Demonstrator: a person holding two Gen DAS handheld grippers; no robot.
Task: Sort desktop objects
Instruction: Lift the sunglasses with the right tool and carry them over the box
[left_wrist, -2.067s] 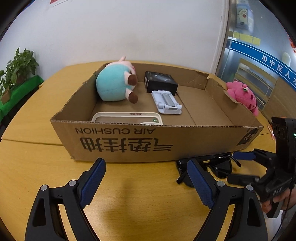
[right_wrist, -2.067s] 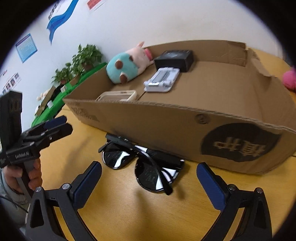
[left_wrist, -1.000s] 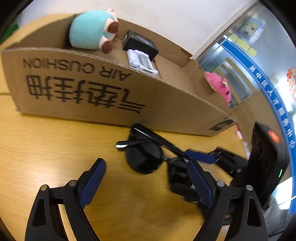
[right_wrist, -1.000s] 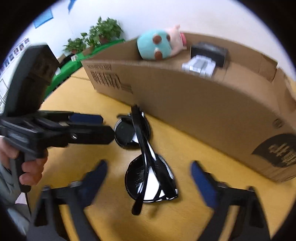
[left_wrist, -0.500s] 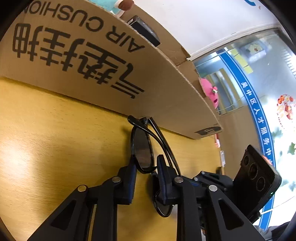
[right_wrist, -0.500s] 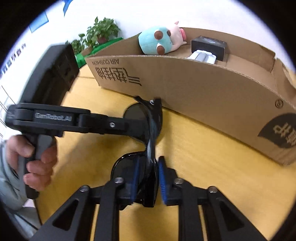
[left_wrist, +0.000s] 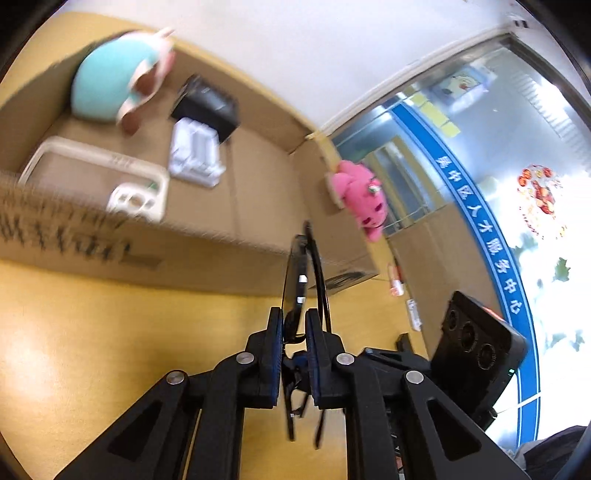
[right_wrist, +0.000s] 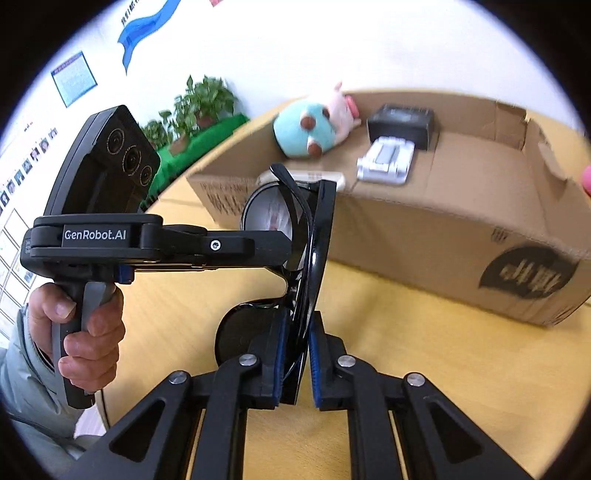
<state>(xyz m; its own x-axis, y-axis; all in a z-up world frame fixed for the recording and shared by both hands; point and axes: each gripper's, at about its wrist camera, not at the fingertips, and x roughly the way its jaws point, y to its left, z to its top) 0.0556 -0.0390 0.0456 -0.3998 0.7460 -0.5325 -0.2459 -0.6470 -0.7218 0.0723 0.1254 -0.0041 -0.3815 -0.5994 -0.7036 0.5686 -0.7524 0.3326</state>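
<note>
Black sunglasses (right_wrist: 306, 236) are held on edge above the wooden table by both grippers. My left gripper (left_wrist: 294, 325) is shut on one lens of the sunglasses (left_wrist: 300, 273); it also shows in the right wrist view (right_wrist: 288, 254), reaching in from the left. My right gripper (right_wrist: 295, 350) is shut on the other lens. The cardboard box (right_wrist: 443, 229) lies just beyond, and shows in the left wrist view (left_wrist: 258, 206) too.
In the box lie a teal plush (left_wrist: 110, 85), a black box (left_wrist: 207, 107), a white stand (left_wrist: 192, 155) and a cream tray (left_wrist: 92, 166). A pink plush (left_wrist: 358, 195) leans on the box's right end. Potted plants (right_wrist: 199, 107) stand at the far left.
Both grippers closed on the sunglasses about half a second ago and have since lifted them off the table, up to the height of the box rim.
</note>
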